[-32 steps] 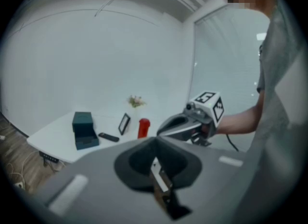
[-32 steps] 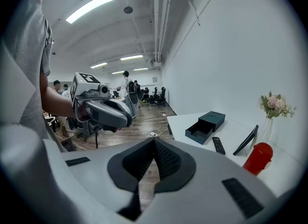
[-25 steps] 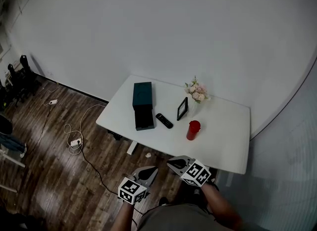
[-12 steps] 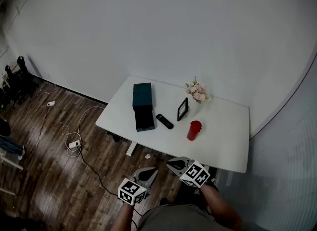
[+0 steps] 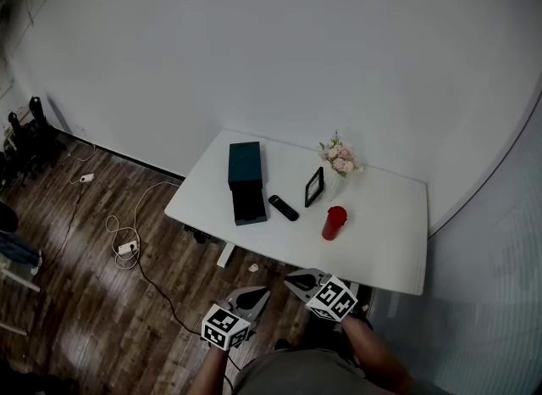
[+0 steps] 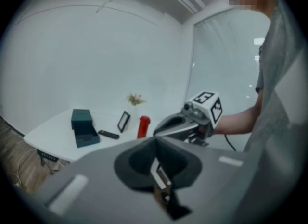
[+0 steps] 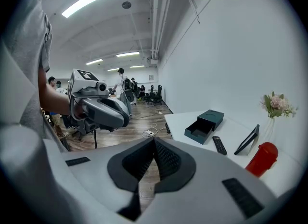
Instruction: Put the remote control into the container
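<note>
The left gripper [image 5: 255, 295] and right gripper [image 5: 295, 281] both have their fingers clenched together on nothing, above the wooden floor [image 5: 93, 300] at the table's [image 5: 385, 236] 6 o'clock. The remote control [image 5: 283, 208] lies on the table at 3 o'clock of the open container [image 5: 246, 183], just beside it.

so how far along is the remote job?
Nothing done yet: the remote lies on the table beside the open container, not in it. Nothing in hand: left claw and right claw are both shut and empty, short of the table. To do: reach, grasp the remote, place it in the container.
</note>
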Demonstrator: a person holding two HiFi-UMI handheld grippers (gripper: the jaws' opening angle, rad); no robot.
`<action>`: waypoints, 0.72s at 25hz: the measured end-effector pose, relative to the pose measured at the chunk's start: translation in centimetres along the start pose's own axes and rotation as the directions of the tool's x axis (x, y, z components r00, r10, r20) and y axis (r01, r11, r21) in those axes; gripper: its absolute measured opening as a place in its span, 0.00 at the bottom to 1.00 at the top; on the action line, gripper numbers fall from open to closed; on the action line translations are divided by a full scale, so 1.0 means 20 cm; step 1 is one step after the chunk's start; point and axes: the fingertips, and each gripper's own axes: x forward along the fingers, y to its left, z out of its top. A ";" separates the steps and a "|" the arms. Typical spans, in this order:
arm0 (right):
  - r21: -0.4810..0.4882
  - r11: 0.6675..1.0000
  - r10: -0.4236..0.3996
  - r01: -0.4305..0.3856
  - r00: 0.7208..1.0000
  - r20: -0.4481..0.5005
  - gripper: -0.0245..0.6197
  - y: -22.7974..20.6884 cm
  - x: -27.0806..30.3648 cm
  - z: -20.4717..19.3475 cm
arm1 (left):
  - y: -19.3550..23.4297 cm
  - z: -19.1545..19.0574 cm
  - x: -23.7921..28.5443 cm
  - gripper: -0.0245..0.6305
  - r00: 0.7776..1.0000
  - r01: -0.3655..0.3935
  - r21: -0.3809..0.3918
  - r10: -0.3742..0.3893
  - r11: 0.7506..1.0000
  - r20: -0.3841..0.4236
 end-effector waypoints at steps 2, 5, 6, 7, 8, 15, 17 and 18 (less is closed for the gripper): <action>0.001 1.000 -0.003 0.003 1.000 0.004 0.06 -0.01 0.00 0.00 | 0.00 0.00 0.01 0.04 1.000 0.003 -0.003 -0.003 1.000 -0.004; 0.003 1.000 -0.006 0.006 1.000 0.010 0.06 -0.03 0.01 0.00 | 0.00 -0.01 0.02 0.04 1.000 0.008 0.000 -0.008 1.000 -0.005; 0.004 1.000 -0.008 0.008 1.000 0.012 0.06 -0.03 0.01 0.00 | 0.00 -0.01 0.02 0.04 1.000 0.009 0.001 -0.009 1.000 -0.004; 0.005 1.000 -0.010 0.010 1.000 0.013 0.06 -0.03 0.00 0.01 | 0.01 0.00 0.02 0.04 1.000 0.009 0.001 -0.009 1.000 -0.004; 0.006 1.000 -0.012 0.012 1.000 0.014 0.06 -0.03 0.00 0.01 | 0.01 0.00 0.03 0.04 1.000 0.009 0.000 -0.009 1.000 -0.005; 0.023 1.000 -0.019 0.018 1.000 0.023 0.06 -0.06 -0.03 0.00 | 0.01 0.01 0.05 0.04 1.000 0.014 0.000 -0.014 1.000 -0.019; 0.029 0.999 -0.016 0.015 1.000 0.022 0.06 -0.09 -0.04 -0.01 | 0.02 0.01 0.07 0.04 1.000 0.010 -0.003 -0.010 1.000 -0.025; 0.033 0.999 -0.013 0.012 1.000 0.020 0.06 -0.10 -0.04 -0.01 | 0.02 0.02 0.08 0.04 1.000 0.007 -0.004 -0.007 1.000 -0.027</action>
